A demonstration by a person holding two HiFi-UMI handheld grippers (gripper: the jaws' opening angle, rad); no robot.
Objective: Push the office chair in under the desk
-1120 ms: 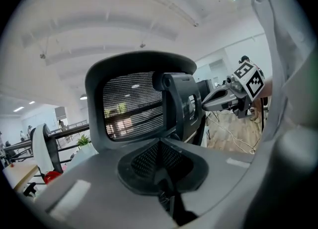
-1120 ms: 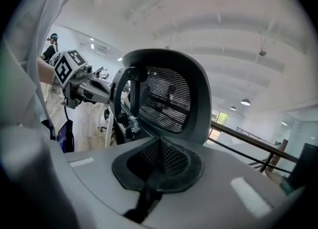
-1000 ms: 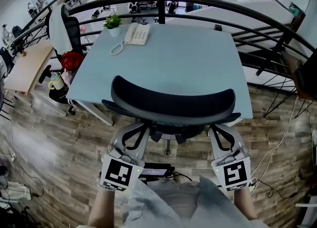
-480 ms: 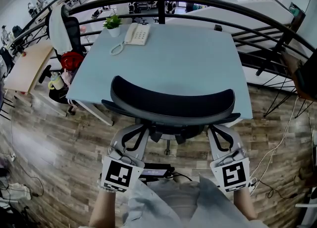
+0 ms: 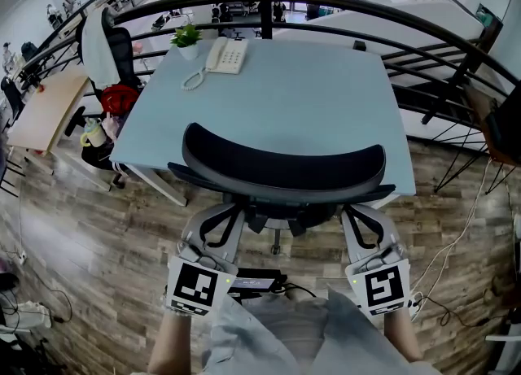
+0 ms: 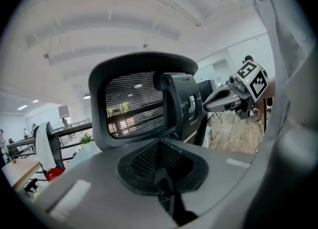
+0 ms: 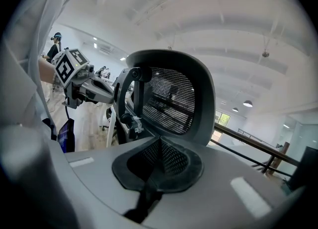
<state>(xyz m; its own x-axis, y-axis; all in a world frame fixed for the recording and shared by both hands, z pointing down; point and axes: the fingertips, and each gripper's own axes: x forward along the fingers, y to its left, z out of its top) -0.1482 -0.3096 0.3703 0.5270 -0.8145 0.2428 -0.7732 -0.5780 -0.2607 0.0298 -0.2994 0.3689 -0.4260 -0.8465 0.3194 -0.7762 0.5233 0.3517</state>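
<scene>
Office chair (image 5: pixel 281 172) stands at desk (image 5: pixel 293 97) edge.
Left gripper (image 6: pixel 160 142) and right gripper (image 7: pixel 159 139) clenched, empty, behind the backrest; telephone (image 5: pixel 225 54) and potted plant (image 5: pixel 186 37) on desk.

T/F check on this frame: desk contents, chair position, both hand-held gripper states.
1. A telephone sits beside a potted plant on the desk. True.
2. The left hand-held gripper has its jaws wide open. False: they are shut, with nothing between them.
3. The office chair stands at the desk's near edge. True.
4. The right hand-held gripper clamps the chair's backrest. False: its jaws are shut on nothing, and the backrest lies ahead of them.
</scene>
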